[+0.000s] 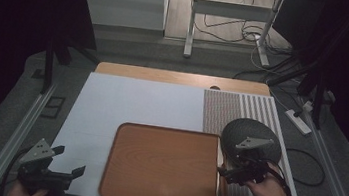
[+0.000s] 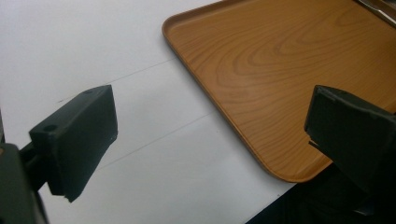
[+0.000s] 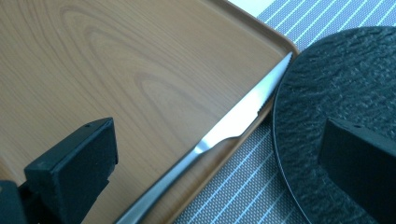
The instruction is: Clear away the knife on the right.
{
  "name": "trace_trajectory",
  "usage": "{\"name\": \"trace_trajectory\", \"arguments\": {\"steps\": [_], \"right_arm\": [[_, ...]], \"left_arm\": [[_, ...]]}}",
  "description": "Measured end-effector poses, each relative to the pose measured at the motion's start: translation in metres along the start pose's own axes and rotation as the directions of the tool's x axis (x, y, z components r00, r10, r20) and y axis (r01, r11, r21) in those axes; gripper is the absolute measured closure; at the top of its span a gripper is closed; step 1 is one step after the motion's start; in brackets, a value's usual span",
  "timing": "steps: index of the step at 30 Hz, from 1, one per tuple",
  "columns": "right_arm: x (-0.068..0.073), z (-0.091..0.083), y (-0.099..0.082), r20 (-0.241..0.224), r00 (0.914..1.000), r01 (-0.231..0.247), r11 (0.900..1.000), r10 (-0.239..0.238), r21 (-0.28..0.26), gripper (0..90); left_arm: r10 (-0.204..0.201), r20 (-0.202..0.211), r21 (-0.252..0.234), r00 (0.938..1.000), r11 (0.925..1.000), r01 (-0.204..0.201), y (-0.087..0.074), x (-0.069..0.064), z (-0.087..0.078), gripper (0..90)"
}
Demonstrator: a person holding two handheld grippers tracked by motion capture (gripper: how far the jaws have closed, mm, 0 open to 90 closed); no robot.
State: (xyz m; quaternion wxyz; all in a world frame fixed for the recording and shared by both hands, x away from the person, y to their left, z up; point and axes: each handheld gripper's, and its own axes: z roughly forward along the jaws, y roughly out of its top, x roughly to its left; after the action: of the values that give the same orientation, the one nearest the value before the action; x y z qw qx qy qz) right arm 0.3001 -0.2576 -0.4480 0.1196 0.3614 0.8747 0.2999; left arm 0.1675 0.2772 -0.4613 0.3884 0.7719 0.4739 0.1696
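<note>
From the high view, the right gripper [image 1: 227, 173] hangs at the right rim of the wooden tray [image 1: 164, 165], beside the dark plate [image 1: 251, 136], while the left gripper [image 1: 69, 163] waits, jaws spread, near the tray's left edge. In the left gripper view nothing lies between those jaws. In the right gripper view the jaws stand apart over the knife [image 3: 219, 135], which lies along the tray's rim; judging by this, reaching is the step, and next comes lowering and closing on the handle, which is cut off at the bottom edge.

Left gripper [image 1: 70, 162] jaws wide apart; right gripper [image 1: 223, 173] seemingly likewise.
</note>
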Motion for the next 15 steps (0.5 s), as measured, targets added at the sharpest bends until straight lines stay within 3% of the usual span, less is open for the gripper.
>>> {"name": "trace_trajectory", "arguments": {"steps": [15], "right_arm": [[-0.005, -0.015, -0.015, 0.028, 0.9981, -0.054, 0.9979, 0.055, -0.036, 0.0]], "left_arm": [[0.000, 0.002, 0.001, 1.0000, 1.0000, 0.000, 0.000, 0.000, 0.000, 3.7]]}}
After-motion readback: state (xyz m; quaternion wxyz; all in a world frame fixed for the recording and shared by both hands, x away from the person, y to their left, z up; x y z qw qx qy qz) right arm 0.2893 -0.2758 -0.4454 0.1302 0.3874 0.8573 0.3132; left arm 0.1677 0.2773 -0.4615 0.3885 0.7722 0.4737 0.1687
